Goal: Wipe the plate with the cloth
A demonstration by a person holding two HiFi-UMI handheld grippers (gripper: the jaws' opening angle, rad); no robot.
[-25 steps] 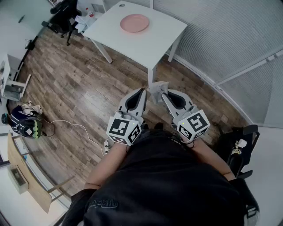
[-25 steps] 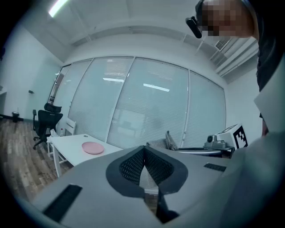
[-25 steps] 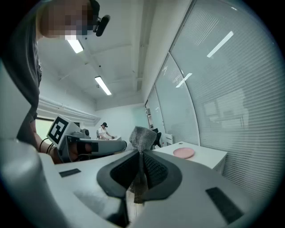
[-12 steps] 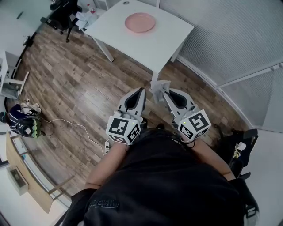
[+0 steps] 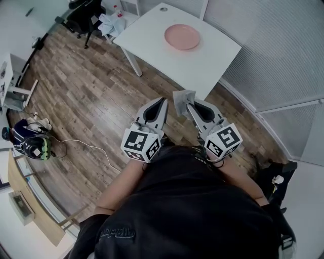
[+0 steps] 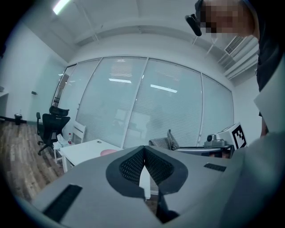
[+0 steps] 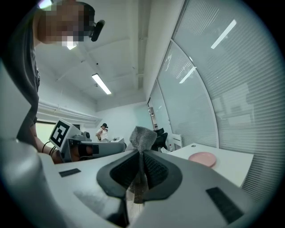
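A pink plate (image 5: 183,36) lies on the white table (image 5: 212,63) ahead of me, seen also as the plate (image 7: 202,158) in the right gripper view and the plate (image 6: 108,152) in the left gripper view. My right gripper (image 5: 185,102) is shut on a grey cloth (image 5: 182,98); the cloth (image 7: 142,138) sticks up from between its jaws. Beside it my left gripper (image 5: 162,102) is shut with nothing in it. Both are held over the wooden floor, just short of the table's near corner.
A black office chair (image 5: 86,10) and a small white stand with a bottle (image 5: 115,19) sit past the table's left end. A cable (image 5: 86,146) and bags (image 5: 28,141) lie on the floor at left. Glass partition walls (image 5: 283,55) run along the right.
The table and plate have come nearer and slid right in the head view as I walk forward. Both grippers keep their pose and grip.
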